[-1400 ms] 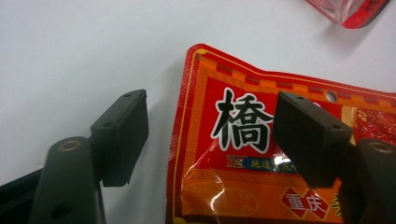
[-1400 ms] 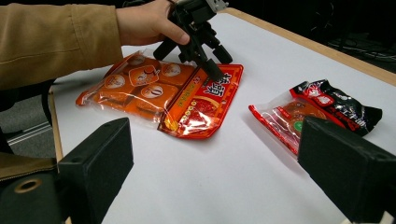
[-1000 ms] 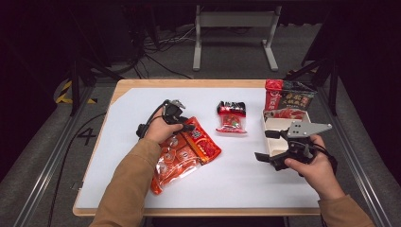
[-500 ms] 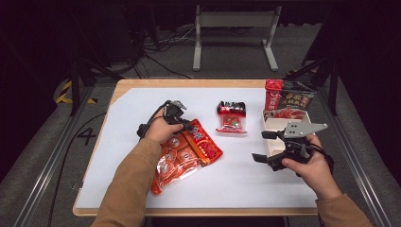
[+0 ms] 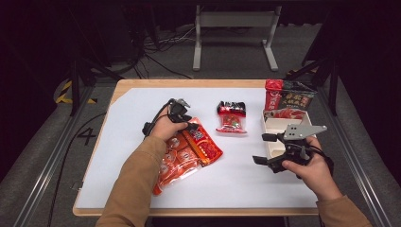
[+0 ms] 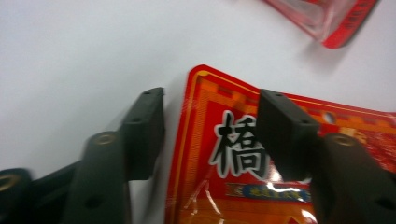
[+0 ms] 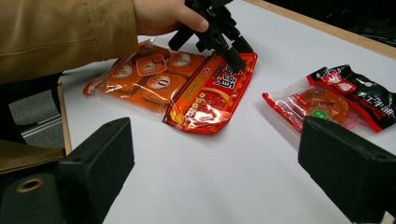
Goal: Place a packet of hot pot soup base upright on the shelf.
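A red packet with large characters lies flat on the white table, overlapping an orange packet of small sachets. My left gripper points down at the red packet's far corner. Its jaws have just been opening. In the left gripper view my left gripper straddles that corner, one jaw over bare table and one over the print, with no pad pressing. My right gripper hovers at the right, open wide, holding nothing. The right gripper looks across at both packets.
A small red-and-black packet lies at the table's middle back. A white box stands at the right edge, with a red and dark packet upright behind it. A sleeve reaches over the orange packet.
The left hand has shifted slightly at the red packet's top corner. The packets and the right gripper stand where they were.
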{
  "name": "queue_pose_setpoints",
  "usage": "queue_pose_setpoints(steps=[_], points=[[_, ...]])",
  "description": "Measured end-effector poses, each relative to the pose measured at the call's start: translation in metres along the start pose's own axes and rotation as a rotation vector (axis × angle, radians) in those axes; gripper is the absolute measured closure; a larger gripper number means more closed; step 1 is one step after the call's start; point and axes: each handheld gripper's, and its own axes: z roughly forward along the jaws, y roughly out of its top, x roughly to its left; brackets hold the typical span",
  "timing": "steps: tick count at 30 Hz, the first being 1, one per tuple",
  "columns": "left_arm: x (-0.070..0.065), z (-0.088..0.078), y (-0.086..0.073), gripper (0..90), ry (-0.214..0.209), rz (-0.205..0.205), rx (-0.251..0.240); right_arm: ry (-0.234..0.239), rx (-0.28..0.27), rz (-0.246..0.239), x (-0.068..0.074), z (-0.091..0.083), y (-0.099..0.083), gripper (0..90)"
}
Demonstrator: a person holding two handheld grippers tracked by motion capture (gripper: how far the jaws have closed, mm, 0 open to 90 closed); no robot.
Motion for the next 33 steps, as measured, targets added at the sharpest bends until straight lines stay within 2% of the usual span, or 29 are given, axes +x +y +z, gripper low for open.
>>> queue_pose_setpoints(steps=[2,4,7,10,12,14,16,24,28,30,33], points=[[0.000,-0.003,0.000,53.2,-0.021,-0.002,-0.001,0.001,-0.002,0.002,0.000,0.000,-0.001,11.6],[-0.001,-0.008,0.000,58.7,-0.044,-0.009,0.001,0.002,0.003,0.000,0.000,0.000,-0.001,11.6],[-0.002,-0.009,0.000,63.7,-0.054,0.014,0.019,0.007,0.003,0.004,0.000,0.002,-0.002,11.6],[-0.004,-0.007,0.000,67.1,-0.039,0.030,0.029,0.016,0.004,0.005,0.001,0.005,-0.002,11.6],[-0.004,-0.006,0.000,73.0,-0.029,0.048,0.037,0.020,0.009,0.006,0.002,0.007,-0.002,11.6],[-0.004,-0.004,-0.001,78.1,-0.028,0.046,0.044,0.024,0.014,0.003,0.003,0.009,-0.002,11.6],[-0.005,-0.001,-0.001,82.5,-0.005,0.064,0.064,0.026,0.017,0.004,0.003,0.010,-0.002,11.6],[-0.010,-0.001,0.000,90.0,0.033,0.090,0.074,0.034,0.013,0.007,0.005,0.012,-0.003,11.6],[-0.011,-0.004,0.000,90.0,0.042,0.086,0.054,0.037,0.013,0.009,0.005,0.013,-0.004,11.7],[-0.011,-0.010,0.001,90.0,0.036,0.071,0.029,0.036,0.014,0.013,0.004,0.013,-0.005,11.7],[-0.015,-0.021,0.004,90.0,0.041,0.081,0.004,0.031,0.011,0.012,0.004,0.014,-0.005,11.7]])
